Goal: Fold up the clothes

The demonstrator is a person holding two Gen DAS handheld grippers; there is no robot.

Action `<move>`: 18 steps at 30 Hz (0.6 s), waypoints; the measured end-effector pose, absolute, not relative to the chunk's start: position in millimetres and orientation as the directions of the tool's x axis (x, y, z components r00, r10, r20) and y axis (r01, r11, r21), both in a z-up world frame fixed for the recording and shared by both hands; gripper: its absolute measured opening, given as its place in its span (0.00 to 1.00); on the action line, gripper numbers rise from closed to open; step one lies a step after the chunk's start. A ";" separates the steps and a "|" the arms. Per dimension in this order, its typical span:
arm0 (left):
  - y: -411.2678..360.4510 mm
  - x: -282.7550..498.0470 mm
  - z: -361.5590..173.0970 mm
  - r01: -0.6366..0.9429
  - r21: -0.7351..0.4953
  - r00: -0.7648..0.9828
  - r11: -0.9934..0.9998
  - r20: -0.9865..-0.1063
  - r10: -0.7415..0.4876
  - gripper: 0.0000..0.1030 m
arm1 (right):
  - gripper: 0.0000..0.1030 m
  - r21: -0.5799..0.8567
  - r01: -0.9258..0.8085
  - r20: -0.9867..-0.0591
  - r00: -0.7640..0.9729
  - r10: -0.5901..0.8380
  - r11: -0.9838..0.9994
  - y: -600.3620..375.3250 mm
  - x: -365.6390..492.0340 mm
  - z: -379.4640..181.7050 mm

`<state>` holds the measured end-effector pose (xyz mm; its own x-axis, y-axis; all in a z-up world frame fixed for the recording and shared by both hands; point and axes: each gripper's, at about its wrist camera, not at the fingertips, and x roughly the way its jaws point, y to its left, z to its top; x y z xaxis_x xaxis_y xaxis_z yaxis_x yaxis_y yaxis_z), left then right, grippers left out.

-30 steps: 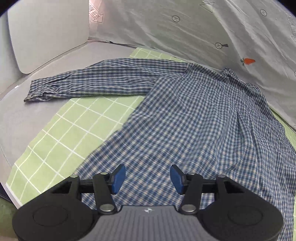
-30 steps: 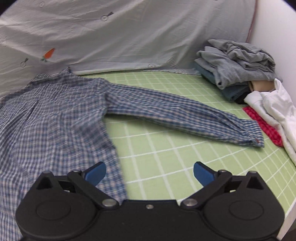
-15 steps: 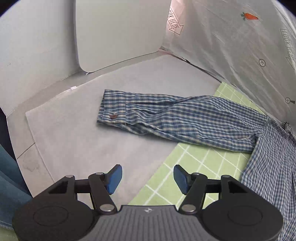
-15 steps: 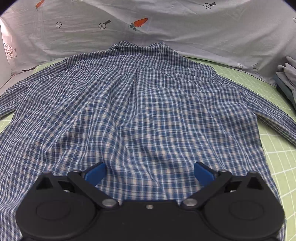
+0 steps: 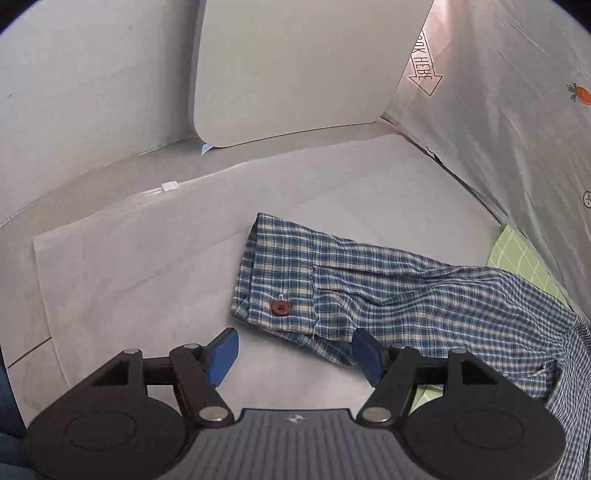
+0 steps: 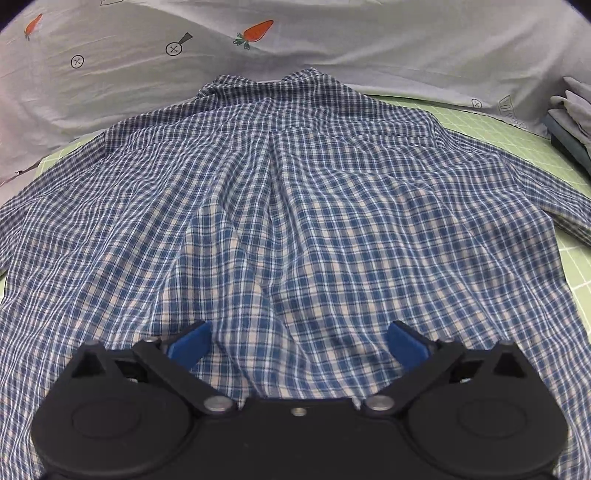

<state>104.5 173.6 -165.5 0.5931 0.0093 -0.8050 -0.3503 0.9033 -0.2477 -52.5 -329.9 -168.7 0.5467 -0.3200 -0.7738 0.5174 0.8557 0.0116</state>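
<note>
A blue and cream checked shirt (image 6: pixel 295 206) lies spread back-up on a green grid mat (image 6: pixel 554 147), collar at the far side. Its left sleeve (image 5: pixel 406 291) stretches over a grey sheet, ending in a cuff (image 5: pixel 280 280) with a brown button (image 5: pixel 279 307). My left gripper (image 5: pixel 295 356) is open just in front of that cuff, its right pad at the sleeve's near edge. My right gripper (image 6: pixel 295 341) hovers open over the lower back of the shirt, nothing between its pads.
A white board (image 5: pixel 295 66) leans against the grey wall behind the sleeve. A pale cloth with carrot prints (image 6: pixel 258 31) hangs along the back. Folded grey clothes (image 6: pixel 572 114) sit at the far right of the mat.
My left gripper has swung left from the shirt body and closed in on the sleeve cuff. My right gripper turned from the right sleeve to the shirt's back and moved slightly nearer.
</note>
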 end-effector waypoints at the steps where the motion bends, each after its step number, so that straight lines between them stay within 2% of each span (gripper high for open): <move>1: 174.7 108.9 -167.5 -0.349 -0.242 0.593 0.905 -0.805 0.013 0.67 | 1.00 0.011 0.519 -0.771 0.549 -0.323 0.854 -329.4 -52.4 -169.0; 8: 171.2 126.5 -176.7 -0.321 -0.178 0.581 0.930 -0.813 0.045 0.71 | 1.00 0.010 0.534 -0.750 0.563 -0.347 0.845 -325.9 -51.9 -171.3; 11: 167.3 129.9 -177.9 -0.322 -0.149 0.581 0.935 -0.811 0.070 0.66 | 1.00 0.007 0.536 -0.739 0.572 -0.357 0.844 -323.7 -49.8 -172.9; 12: 165.8 129.5 -178.0 -0.319 -0.140 0.584 0.937 -0.808 0.078 0.56 | 1.00 0.000 0.532 -0.735 0.574 -0.361 0.847 -322.1 -48.5 -173.8; 13: 165.1 129.7 -177.8 -0.313 -0.137 0.587 0.940 -0.806 0.078 0.51 | 1.00 0.000 0.534 -0.731 0.577 -0.365 0.845 -321.4 -48.0 -174.2; 15: 163.2 131.1 -177.4 -0.281 -0.167 0.597 0.945 -0.801 0.036 0.27 | 1.00 -0.001 0.537 -0.725 0.581 -0.370 0.843 -320.6 -47.3 -175.0; 18: 157.6 133.2 -175.2 -0.250 -0.187 0.610 0.950 -0.792 0.004 0.17 | 1.00 0.000 0.538 -0.720 0.585 -0.373 0.843 -320.3 -46.7 -175.9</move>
